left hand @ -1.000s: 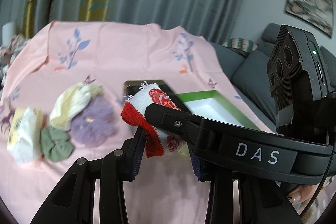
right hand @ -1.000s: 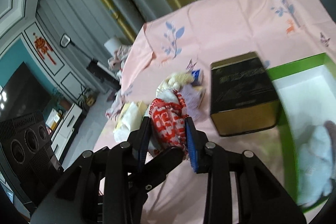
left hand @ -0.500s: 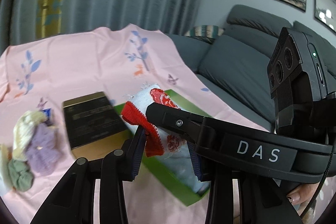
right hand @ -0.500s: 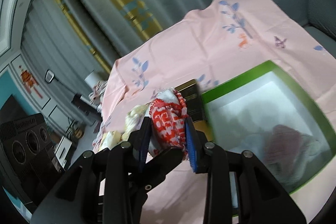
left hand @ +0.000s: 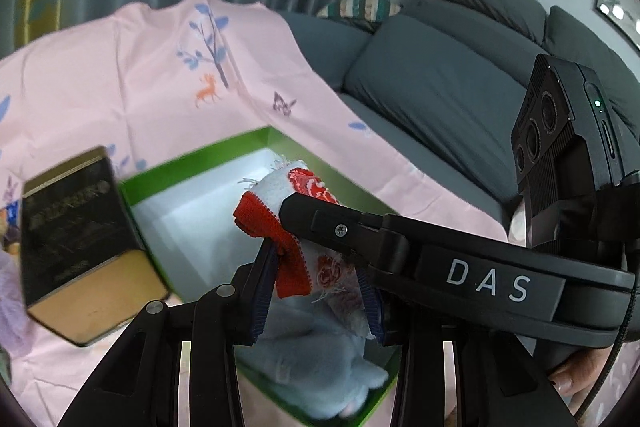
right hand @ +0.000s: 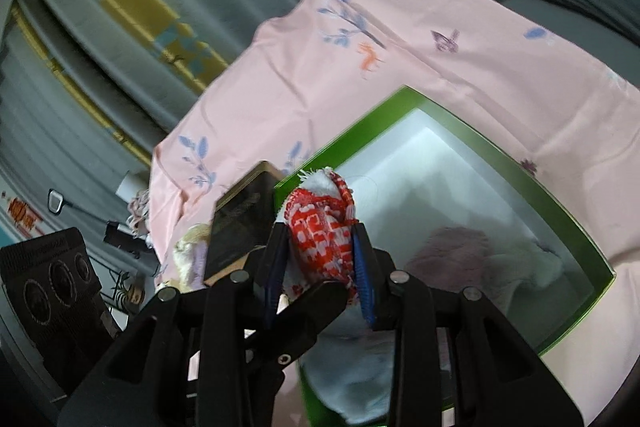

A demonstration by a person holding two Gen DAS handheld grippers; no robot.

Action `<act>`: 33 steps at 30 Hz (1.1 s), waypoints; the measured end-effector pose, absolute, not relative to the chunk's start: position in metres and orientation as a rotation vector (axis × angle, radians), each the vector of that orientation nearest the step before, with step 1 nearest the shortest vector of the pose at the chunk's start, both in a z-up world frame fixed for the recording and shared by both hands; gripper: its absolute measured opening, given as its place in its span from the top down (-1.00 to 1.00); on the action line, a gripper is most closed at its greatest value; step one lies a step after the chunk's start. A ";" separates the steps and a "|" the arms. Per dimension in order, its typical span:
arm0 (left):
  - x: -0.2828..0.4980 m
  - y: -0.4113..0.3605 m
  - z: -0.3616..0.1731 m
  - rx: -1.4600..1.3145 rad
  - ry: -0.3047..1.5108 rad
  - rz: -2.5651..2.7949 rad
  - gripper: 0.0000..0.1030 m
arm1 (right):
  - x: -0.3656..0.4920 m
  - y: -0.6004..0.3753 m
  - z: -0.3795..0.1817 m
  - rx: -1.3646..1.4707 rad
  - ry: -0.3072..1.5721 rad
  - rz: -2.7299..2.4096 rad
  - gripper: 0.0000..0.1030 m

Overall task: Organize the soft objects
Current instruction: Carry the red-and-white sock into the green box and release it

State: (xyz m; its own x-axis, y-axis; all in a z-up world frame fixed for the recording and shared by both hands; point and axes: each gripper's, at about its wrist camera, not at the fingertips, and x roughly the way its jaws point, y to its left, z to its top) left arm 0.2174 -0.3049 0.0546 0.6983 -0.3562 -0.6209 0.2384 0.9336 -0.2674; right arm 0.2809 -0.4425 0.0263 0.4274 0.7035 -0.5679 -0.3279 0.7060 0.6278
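Observation:
Both grippers pinch one red-and-white patterned cloth (left hand: 298, 247) from opposite sides and hold it in the air. My left gripper (left hand: 316, 291) is shut on it. My right gripper (right hand: 320, 279) is shut on it too, where the cloth (right hand: 320, 227) bulges up between the blue pads. The cloth hangs above the near end of a green-rimmed box (left hand: 208, 155) with a white inside, also in the right wrist view (right hand: 472, 131). A pale blue plush (left hand: 320, 371) and a pink soft item (right hand: 452, 259) lie in the box.
A black and gold tin (left hand: 76, 239) stands left of the box on the pink printed tablecloth (left hand: 120, 75). Other soft items (right hand: 192, 259) lie beyond the tin. A grey sofa (left hand: 448, 75) is behind to the right. Curtains hang at the back.
Both grippers have carried the cloth to the right, from above the pile of soft items and the tin to above the green box. Their grip is unchanged.

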 end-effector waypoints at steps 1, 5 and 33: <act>0.219 -0.307 0.052 -0.175 0.734 -0.335 0.23 | 0.283 -0.443 0.024 0.461 0.930 0.661 0.40; 0.231 -0.314 0.041 -0.187 0.778 -0.351 0.23 | 0.293 -0.447 0.013 0.470 0.974 0.609 0.40; 0.209 -0.289 0.054 -0.260 0.740 -0.336 -0.28 | 0.286 -0.460 0.028 0.405 0.895 0.442 -0.25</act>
State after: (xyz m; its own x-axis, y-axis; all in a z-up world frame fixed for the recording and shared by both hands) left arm 0.2087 -0.2894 0.0537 0.6891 -0.3874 -0.6125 0.2061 0.9150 -0.3468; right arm 0.2856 -0.4605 0.0285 0.5486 0.5255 -0.6503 -0.1966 0.8371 0.5106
